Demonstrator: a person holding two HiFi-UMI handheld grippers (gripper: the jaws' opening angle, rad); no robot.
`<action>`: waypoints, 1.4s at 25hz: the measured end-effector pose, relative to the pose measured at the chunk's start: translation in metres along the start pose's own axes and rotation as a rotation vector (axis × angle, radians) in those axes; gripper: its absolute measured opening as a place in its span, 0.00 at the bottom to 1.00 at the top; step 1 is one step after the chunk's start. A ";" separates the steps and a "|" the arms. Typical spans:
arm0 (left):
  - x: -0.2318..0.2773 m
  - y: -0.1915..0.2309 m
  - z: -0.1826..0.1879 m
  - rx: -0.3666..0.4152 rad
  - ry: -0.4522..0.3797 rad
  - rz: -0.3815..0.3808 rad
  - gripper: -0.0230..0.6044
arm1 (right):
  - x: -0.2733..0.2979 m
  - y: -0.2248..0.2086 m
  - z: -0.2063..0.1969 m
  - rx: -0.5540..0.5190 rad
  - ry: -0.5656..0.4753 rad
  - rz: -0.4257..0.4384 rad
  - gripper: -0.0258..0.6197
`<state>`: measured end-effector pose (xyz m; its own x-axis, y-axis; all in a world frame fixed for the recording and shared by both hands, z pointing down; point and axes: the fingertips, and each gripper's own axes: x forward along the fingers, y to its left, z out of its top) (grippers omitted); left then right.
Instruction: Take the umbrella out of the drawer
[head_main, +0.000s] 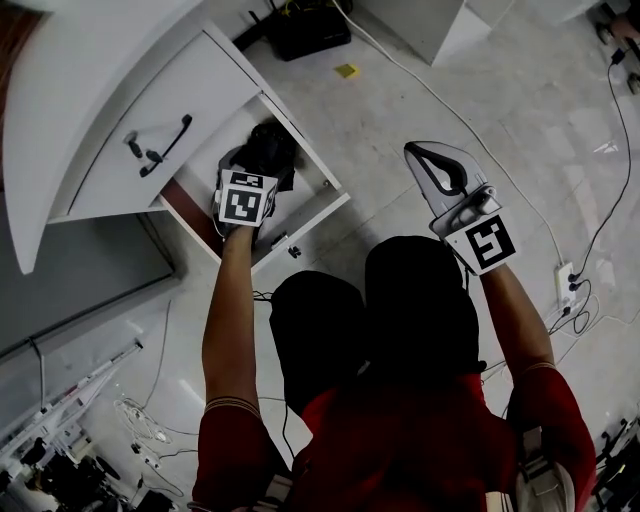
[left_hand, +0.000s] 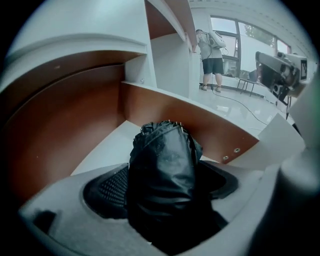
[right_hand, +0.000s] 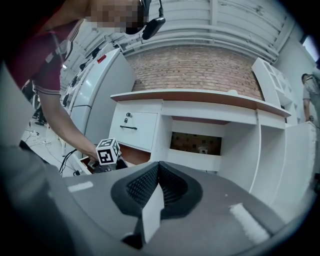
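The black folded umbrella (head_main: 270, 148) lies in the pulled-out lower drawer (head_main: 318, 212) of a white cabinet. My left gripper (head_main: 258, 168) reaches down into that drawer, its marker cube above the umbrella. In the left gripper view the umbrella (left_hand: 162, 170) sits lengthwise between the wide-open jaws; the left pad (left_hand: 106, 189) shows beside it and a gap shows on the right. The drawer has brown inner walls (left_hand: 190, 120). My right gripper (head_main: 424, 152) hovers over the floor to the right of the drawer, shut (right_hand: 155, 172) with nothing in it.
A closed upper drawer with a black handle (head_main: 160, 145) is above the open one. Cables and a power strip (head_main: 568, 285) lie on the tiled floor at right. A person (left_hand: 212, 50) stands far off by windows. My knees are just below the drawer front.
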<state>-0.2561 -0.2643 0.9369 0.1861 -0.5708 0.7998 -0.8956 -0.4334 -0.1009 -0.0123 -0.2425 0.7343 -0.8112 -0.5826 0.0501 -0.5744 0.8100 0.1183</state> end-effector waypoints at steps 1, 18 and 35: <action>0.004 0.001 -0.002 -0.002 0.008 0.001 0.73 | -0.001 0.000 -0.002 0.000 -0.001 0.000 0.06; 0.016 0.001 -0.010 -0.010 0.042 0.000 0.48 | -0.008 -0.012 -0.031 0.005 0.002 -0.012 0.06; -0.069 -0.011 0.042 0.047 -0.137 0.028 0.44 | -0.021 -0.004 0.039 0.028 0.080 0.007 0.06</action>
<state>-0.2417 -0.2497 0.8583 0.2175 -0.6713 0.7086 -0.8819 -0.4463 -0.1521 0.0028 -0.2306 0.6942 -0.8043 -0.5799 0.1299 -0.5728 0.8147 0.0905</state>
